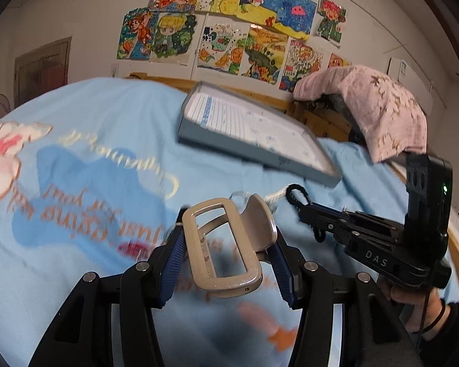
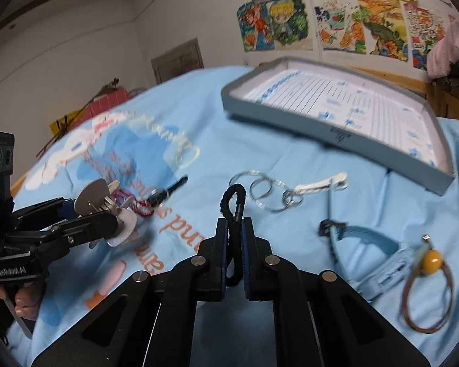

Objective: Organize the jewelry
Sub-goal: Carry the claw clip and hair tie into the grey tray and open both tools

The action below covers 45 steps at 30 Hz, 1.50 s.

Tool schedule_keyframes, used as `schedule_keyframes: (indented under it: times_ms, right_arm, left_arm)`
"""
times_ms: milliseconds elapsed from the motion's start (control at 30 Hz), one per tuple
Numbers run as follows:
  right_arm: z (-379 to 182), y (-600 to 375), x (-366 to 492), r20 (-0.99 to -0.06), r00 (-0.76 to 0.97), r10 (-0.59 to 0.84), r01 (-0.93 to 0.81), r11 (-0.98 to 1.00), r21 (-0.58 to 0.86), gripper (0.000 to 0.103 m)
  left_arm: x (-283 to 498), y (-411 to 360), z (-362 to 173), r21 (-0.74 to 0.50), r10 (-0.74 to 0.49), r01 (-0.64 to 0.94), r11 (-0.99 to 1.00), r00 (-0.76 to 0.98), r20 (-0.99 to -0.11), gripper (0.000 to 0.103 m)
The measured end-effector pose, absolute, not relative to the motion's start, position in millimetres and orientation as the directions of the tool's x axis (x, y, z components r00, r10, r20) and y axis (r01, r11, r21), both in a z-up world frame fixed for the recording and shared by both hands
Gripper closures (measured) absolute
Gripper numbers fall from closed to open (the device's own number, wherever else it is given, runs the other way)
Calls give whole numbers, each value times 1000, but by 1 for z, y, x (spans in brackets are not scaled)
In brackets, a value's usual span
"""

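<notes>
My left gripper (image 1: 226, 260) is shut on a beige hair claw clip (image 1: 222, 250) and holds it above the blue bedsheet; it also shows in the right wrist view (image 2: 107, 214). My right gripper (image 2: 235, 229) is shut on a black hair tie (image 2: 234, 211), held off the sheet, also seen in the left wrist view (image 1: 296, 197). A shallow grey box lid (image 1: 254, 150) lined with paper lies further back on the bed (image 2: 336, 131). A chain of silver key rings (image 2: 266, 192) with a white clasp lies ahead of my right gripper.
A blue watch strap (image 2: 370, 244) and a brown cord with a yellow bead (image 2: 431, 263) lie at right. A small black item with red thread (image 2: 159, 198) lies at left. A pink blanket (image 1: 376, 110) covers the wooden headboard. Drawings hang on the wall.
</notes>
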State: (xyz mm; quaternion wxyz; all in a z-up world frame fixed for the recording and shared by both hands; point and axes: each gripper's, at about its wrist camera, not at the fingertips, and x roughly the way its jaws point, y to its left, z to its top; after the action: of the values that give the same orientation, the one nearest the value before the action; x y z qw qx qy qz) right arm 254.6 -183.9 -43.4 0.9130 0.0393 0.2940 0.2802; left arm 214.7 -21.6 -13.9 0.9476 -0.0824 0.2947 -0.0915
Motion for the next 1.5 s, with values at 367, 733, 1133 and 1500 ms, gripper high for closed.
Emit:
schedule_keyframes:
  times_ms: [367,733,1133,1500]
  right_arm:
    - [12,-255,326,-388,834,392,-323,918,231,95]
    - [-31,-282,415,-435,848,302,-203,944,259,95]
    - [-55,-278,418,-487,818,305,-183,942,282,62]
    - [-7,-291,366,-373,897,236,-142,954,263,37]
  left_arm:
    - [348,-62,18,-241,-230,118,963,824,-518,52]
    - [447,-88,-19,-183,-193,101,978,777,-599,53]
    - [436,-100,-17,-103,-141,101,990,813,-565,22]
    - [365,-67,33,-211,-128,39,977,895,-428,0]
